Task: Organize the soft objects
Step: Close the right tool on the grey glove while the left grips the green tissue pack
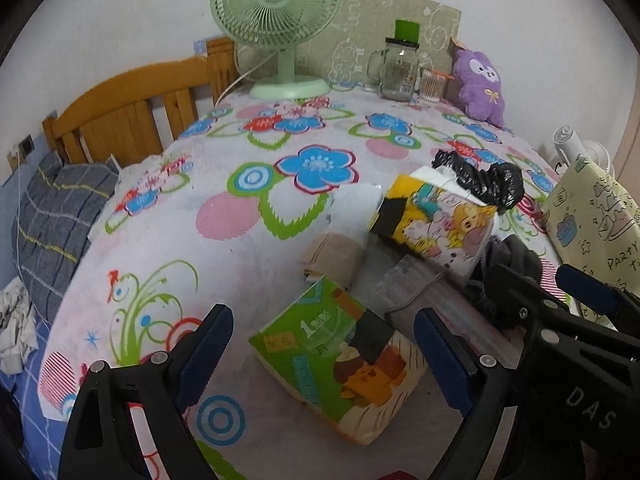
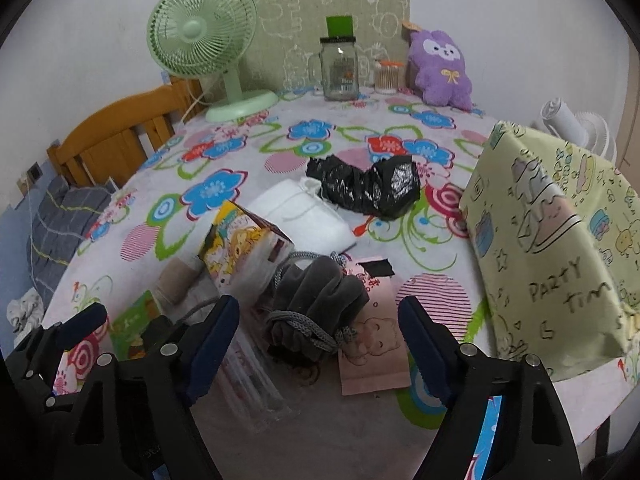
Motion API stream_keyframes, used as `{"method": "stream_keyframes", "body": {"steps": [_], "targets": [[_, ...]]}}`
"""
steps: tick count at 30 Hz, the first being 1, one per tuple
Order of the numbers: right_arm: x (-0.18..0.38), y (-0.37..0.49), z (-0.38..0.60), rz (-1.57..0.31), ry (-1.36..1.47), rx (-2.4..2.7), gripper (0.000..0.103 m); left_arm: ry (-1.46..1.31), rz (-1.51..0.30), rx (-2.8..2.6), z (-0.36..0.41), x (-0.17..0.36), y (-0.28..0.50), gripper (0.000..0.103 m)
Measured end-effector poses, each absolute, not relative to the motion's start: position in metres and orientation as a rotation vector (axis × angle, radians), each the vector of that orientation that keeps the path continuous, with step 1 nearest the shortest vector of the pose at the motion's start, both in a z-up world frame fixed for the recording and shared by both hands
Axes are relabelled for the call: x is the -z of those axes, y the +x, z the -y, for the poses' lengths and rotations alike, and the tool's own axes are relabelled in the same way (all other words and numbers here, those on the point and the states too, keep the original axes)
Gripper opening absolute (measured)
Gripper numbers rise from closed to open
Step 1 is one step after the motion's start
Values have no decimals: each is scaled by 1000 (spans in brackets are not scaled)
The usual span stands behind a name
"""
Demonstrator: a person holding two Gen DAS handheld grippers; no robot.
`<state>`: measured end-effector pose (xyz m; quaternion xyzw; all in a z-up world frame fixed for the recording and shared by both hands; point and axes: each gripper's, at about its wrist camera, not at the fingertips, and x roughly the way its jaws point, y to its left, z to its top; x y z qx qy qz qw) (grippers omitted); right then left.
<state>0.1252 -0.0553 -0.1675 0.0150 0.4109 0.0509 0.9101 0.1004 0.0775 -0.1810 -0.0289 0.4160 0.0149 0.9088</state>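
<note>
Flowered cloth covers the counter (image 2: 248,440), where soft things lie scattered, none sorted yet. Left gripper (image 1: 324,356) brackets a green tissue pack (image 1: 340,364), right gripper (image 2: 320,344) a grey pouch (image 2: 316,304); both jaws open, untouching.

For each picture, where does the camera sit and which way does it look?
Left wrist: on the left gripper, looking down at the green tissue pack; open jaws and the right gripper show.
Right wrist: on the right gripper, over the grey pouch; the left gripper shows.
Shared: fan, purple plush.
</note>
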Motion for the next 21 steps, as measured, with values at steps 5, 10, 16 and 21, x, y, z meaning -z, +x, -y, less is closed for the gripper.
{"method": "stream_keyframes", "body": {"steps": [5, 10, 16, 21], "targets": [[177, 133, 53, -874, 33, -96, 80, -75, -867, -19, -78, 186, 103, 90], [181, 137, 49, -889, 26, -100, 69, -76, -869, 3, -76, 188, 105, 84], [181, 137, 47, -878, 10, -104, 53, -67, -867, -1, -78, 188, 105, 74], [181, 136, 46, -877, 5, -110, 49, -47, -867, 10, -75, 186, 105, 70]]}}
